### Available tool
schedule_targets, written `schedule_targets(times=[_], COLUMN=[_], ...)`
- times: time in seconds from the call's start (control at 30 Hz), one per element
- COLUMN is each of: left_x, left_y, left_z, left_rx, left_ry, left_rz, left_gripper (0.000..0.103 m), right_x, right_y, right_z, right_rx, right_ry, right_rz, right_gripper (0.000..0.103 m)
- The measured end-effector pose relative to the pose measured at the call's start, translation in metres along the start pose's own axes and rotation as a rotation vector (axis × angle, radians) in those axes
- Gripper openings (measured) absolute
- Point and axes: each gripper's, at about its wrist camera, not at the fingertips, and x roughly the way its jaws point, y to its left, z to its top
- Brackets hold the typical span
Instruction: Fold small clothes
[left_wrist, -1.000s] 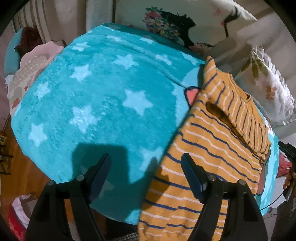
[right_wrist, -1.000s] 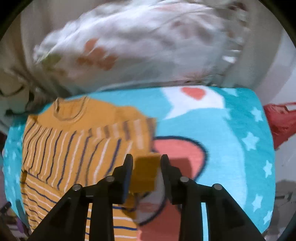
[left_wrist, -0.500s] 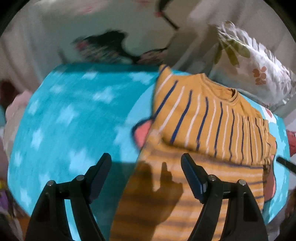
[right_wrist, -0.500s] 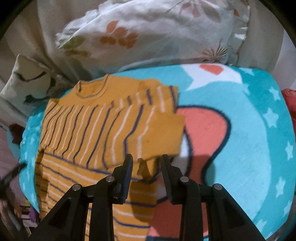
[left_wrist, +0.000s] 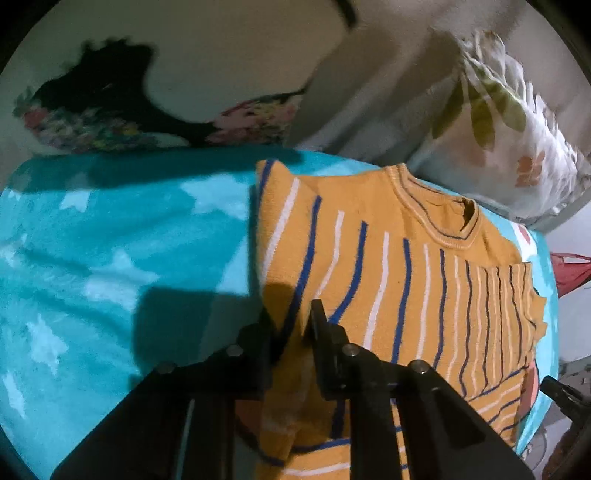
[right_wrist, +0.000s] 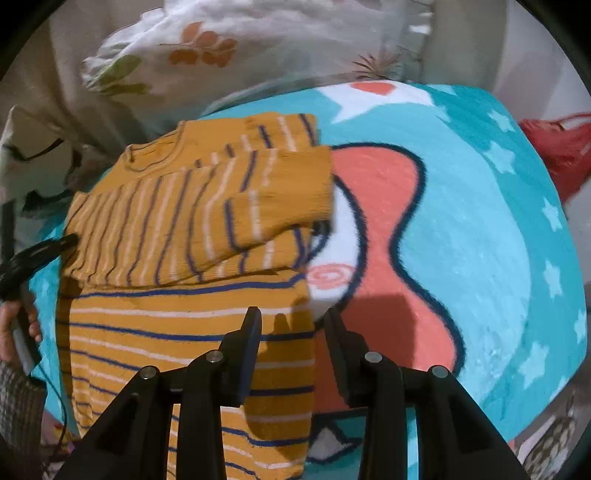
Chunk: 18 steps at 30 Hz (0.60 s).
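Mustard-yellow knit sweater (left_wrist: 388, 266), striped in navy and white, lying flat on turquoise star-print blanket (left_wrist: 122, 236); ribbed round collar (left_wrist: 439, 218) pointing away, toward floral pillow (left_wrist: 509, 147). Stripes on lower body running crosswise; stripes on folded-over sleeves running lengthwise. Both sleeves lying across chest, the right-side one (right_wrist: 258, 199) overlapping with its plain cuff end reaching the garment's right edge. Knit looking soft and slightly fuzzy; hem end disappearing below both views.

Left gripper (left_wrist: 291, 325) sitting at the sweater's left edge, just below the folded sleeve, jaws closing with a fold of yellow knit between them; pads appearing to be pinching that edge. Blanket stretching out to the left of it, sweater body to the right and ahead.

Right gripper (right_wrist: 291, 325) hovering over the sweater's right edge at the lower body, jaws opening, standing partly apart. Left finger (right_wrist: 247, 343) over striped knit, right finger (right_wrist: 340, 343) over the blanket's coral-and-white cartoon patch (right_wrist: 376, 206); pads not pressing on cloth. Folded sleeve lying ahead and slightly left of it.

Person's hand (right_wrist: 14, 328) with grey sleeve showing at far left of right wrist view, beside the sweater's left edge. Red bag (right_wrist: 557, 147) showing beyond blanket, far right.
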Motion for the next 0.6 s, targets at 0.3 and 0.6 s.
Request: schedule_targets(times=[0.3,0.6], left_x=[0.004,-0.025], left_y=[0.039,0.061], left_z=[0.000,-0.021], left_rx=[-0.033,-0.074], left_ry=[0.006,0.000], left_rz=[0.050,0.044], left_gripper=[0.006,0.058], right_x=[0.009,0.012], right_y=[0.021,0.042], right_z=[0.017,0.038], right_rx=[0.024,0.051], right_ry=[-0.047,-0.069], right_rz=[-0.026,-0.051], right_gripper=[0.039,0.039])
